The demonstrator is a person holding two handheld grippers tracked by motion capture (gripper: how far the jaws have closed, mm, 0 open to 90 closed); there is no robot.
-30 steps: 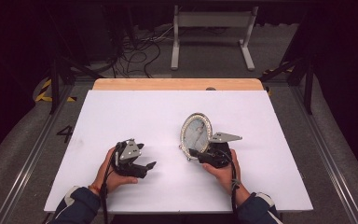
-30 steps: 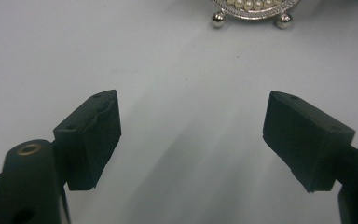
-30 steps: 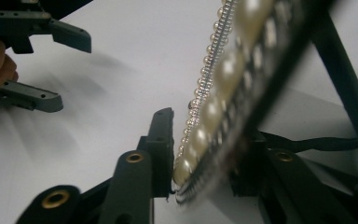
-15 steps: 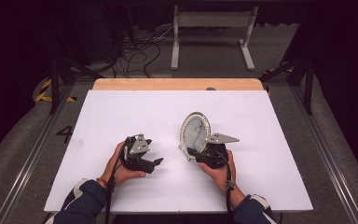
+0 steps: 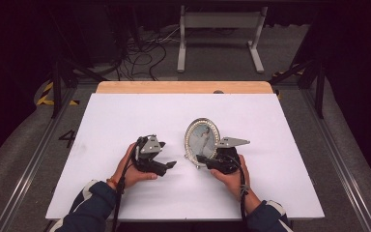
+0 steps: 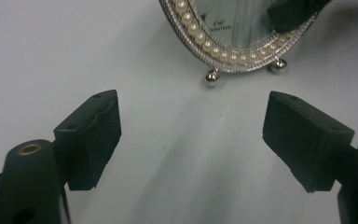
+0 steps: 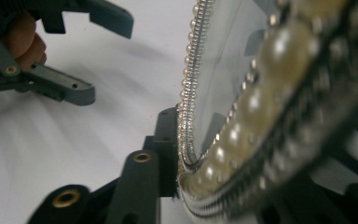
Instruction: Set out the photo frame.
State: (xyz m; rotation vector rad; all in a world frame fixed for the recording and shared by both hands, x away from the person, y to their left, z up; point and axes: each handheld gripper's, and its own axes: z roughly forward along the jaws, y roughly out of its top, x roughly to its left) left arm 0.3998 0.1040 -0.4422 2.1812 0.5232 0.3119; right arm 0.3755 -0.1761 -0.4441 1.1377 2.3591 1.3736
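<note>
An oval picture frame (image 5: 202, 139) with a pearl and silver rim stands upright on the white table (image 5: 125, 116), right of centre. My right gripper (image 5: 204, 159) is shut on its lower right edge; up close the pearl rim (image 7: 242, 126) sits pinched between the jaws. My left gripper (image 5: 170, 166) is open and holds nothing, a short way left of the frame and pointing at it. Between its wide-apart jaws, the left gripper view shows bare table, then the frame's bottom rim (image 6: 223, 52) and a ball foot (image 6: 211, 77).
A wooden strip (image 5: 183, 87) runs along the table's far edge, with a small dark object (image 5: 217, 91) on it. Beyond the table are floor cables (image 5: 145, 48) and a white metal stand (image 5: 220, 21). The other hand's gripper (image 7: 51, 46) shows left of the frame.
My left gripper has slid right across the table toward the frame, its jaws open. The right gripper and the frame have hardly moved.
</note>
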